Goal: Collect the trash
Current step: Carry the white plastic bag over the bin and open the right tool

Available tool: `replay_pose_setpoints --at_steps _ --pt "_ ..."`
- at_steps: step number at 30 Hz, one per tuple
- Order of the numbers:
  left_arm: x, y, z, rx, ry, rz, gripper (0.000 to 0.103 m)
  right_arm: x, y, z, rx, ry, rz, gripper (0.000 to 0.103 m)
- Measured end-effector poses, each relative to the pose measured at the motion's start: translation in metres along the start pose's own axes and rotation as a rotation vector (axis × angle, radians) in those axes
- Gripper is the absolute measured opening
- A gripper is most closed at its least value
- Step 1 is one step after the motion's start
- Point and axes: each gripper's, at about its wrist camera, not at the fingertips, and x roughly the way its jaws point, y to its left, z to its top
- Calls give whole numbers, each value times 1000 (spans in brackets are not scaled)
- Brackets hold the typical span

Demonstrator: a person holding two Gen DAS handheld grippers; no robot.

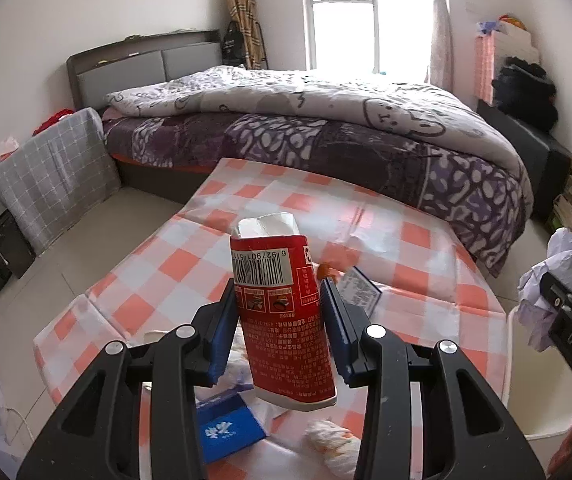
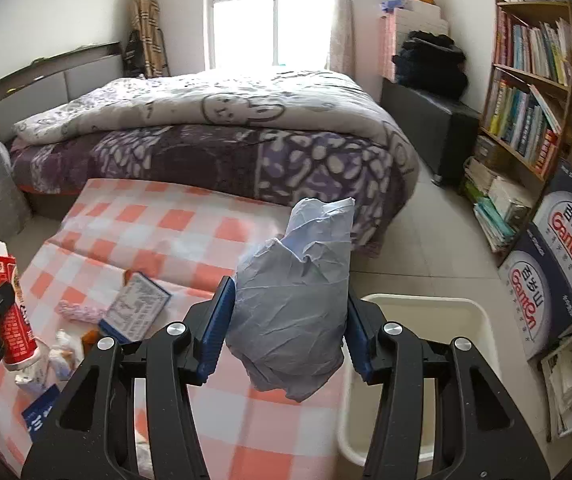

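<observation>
My left gripper (image 1: 280, 300) is shut on a red carton (image 1: 282, 308) with a barcode, held upright above the checkered table (image 1: 426, 256); the carton also shows in the right wrist view (image 2: 6, 300). My right gripper (image 2: 290, 308) is shut on a crumpled pale-blue paper wad (image 2: 292, 300), held above the table's right edge; the wad also shows in the left wrist view (image 1: 558, 276). A white bin (image 2: 458, 320) stands on the floor just right of the table, below the right gripper; it also shows in the left wrist view (image 1: 542, 412).
More litter lies on the table: a small printed box (image 2: 136, 306), a blue packet (image 1: 226, 432), crumpled wrappers (image 1: 332, 446) and a pink piece (image 2: 80, 312). A bed (image 2: 214, 140) stands behind the table. A bookshelf (image 2: 534, 80) and cardboard boxes (image 2: 554, 280) stand at the right.
</observation>
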Motion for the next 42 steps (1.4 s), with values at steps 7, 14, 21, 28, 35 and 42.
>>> replay_pose_setpoints --at_steps 7,14,21,28,35,42 --pt "1 -26 -5 36 8 -28 41 6 -38 0 39 30 -60 49" --pt "0 -56 -9 69 16 -61 41 12 -78 -2 81 69 -120 50" --pt "0 -88 -14 90 35 -116 41 21 -123 -6 160 130 -175 51" --pt "-2 -132 -24 125 63 -207 41 15 -167 -8 252 129 -252 75" --pt "-4 -168 -34 162 94 -292 41 12 -200 -9 353 140 -264 83" --pt "-11 -207 -41 200 130 -431 42 8 -225 -13 413 142 -284 86"
